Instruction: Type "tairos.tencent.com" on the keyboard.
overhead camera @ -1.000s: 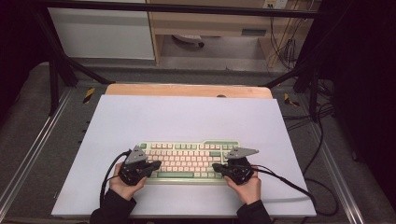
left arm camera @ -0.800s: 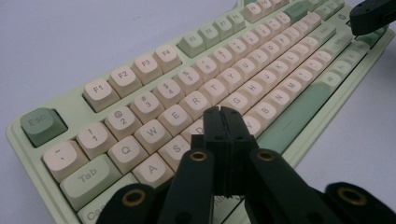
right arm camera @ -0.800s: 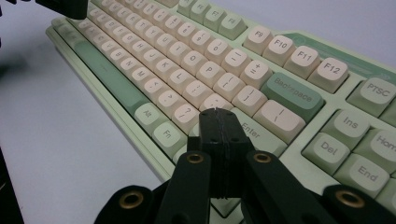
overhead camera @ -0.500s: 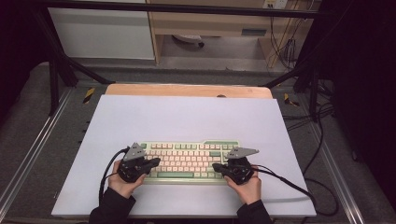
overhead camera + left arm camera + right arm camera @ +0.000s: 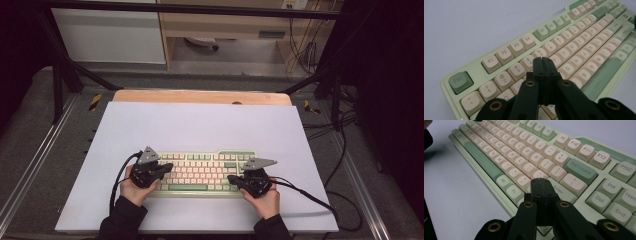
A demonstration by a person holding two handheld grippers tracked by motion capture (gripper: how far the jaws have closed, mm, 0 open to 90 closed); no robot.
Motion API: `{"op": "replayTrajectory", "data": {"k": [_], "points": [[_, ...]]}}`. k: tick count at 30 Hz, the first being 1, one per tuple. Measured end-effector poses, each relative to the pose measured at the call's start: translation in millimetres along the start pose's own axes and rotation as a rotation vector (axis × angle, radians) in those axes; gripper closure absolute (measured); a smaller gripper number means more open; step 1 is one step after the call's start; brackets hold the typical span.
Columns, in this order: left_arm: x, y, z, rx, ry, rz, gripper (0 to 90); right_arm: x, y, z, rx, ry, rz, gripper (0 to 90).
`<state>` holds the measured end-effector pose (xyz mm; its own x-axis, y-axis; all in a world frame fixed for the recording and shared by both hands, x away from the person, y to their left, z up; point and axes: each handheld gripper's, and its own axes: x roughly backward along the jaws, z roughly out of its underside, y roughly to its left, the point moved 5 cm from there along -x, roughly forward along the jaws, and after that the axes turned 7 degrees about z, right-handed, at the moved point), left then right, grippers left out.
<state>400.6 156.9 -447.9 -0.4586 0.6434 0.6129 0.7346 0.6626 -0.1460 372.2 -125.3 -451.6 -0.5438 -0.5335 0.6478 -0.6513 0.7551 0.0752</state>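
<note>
A pale green keyboard [image 5: 200, 172] with cream keys lies near the front of the white table top [image 5: 200, 125]. My left gripper [image 5: 169, 166] is shut with nothing in it, and its tip hovers over the keyboard's left end. In the left gripper view the closed jaws [image 5: 542, 60] point at the number row, near the keyboard's [image 5: 584, 37] 4 and 5 keys. My right gripper [image 5: 231, 178] is also shut and empty, over the keyboard's right part. In the right gripper view its tip [image 5: 539, 181] sits just before the Enter key [image 5: 559, 191], below the green Backspace key [image 5: 580, 171].
A wooden strip [image 5: 200, 96] runs along the table's far edge. Black cables [image 5: 310, 195] trail from the right gripper across the mat and off to the right. Dark frame legs [image 5: 60, 85] and metal rails flank the table.
The left gripper has shifted a little over the keyboard's left end. The right gripper has stayed still. Both stay shut.
</note>
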Motion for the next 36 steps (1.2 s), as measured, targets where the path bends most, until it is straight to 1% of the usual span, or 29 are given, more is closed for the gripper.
{"op": "replayTrajectory", "data": {"k": [6,10,14,18,20,24,25,28,36], "points": [[-8.0,3.3,3.4,-0.001,0.019,-0.013,90.0,0.0,0.1,0.0,0.0,0.0,-0.001,90.0],[-10.8,5.7,5.3,0.005,0.021,-0.016,90.0,-0.4,0.1,0.0,-0.001,-0.002,-0.001,90.0],[-11.7,4.9,5.7,-0.002,0.019,-0.013,90.0,-0.6,0.3,0.2,-0.001,-0.001,-0.003,90.0],[-13.7,4.4,7.4,-0.014,0.035,-0.017,90.0,-0.4,0.1,0.0,-0.001,-0.002,-0.002,90.0],[-13.6,4.0,7.7,-0.015,0.033,-0.016,90.0,0.0,0.3,0.1,-0.001,-0.001,-0.001,90.0],[-10.8,2.4,8.6,-0.017,0.026,-0.008,89.9,-0.1,0.2,0.2,0.001,0.0,0.0,90.0],[-9.1,2.2,8.3,-0.016,0.017,-0.007,90.0,-0.2,0.2,0.2,0.002,-0.001,0.0,90.0],[-4.5,2.1,8.8,-0.015,0.013,-0.005,90.0,-0.3,0.7,0.4,0.0,0.002,-0.003,90.0],[8.8,0.3,10.9,-0.01,-0.008,0.01,90.0,1.2,0.9,-0.9,0.005,-0.012,-0.006,90.0]]}}
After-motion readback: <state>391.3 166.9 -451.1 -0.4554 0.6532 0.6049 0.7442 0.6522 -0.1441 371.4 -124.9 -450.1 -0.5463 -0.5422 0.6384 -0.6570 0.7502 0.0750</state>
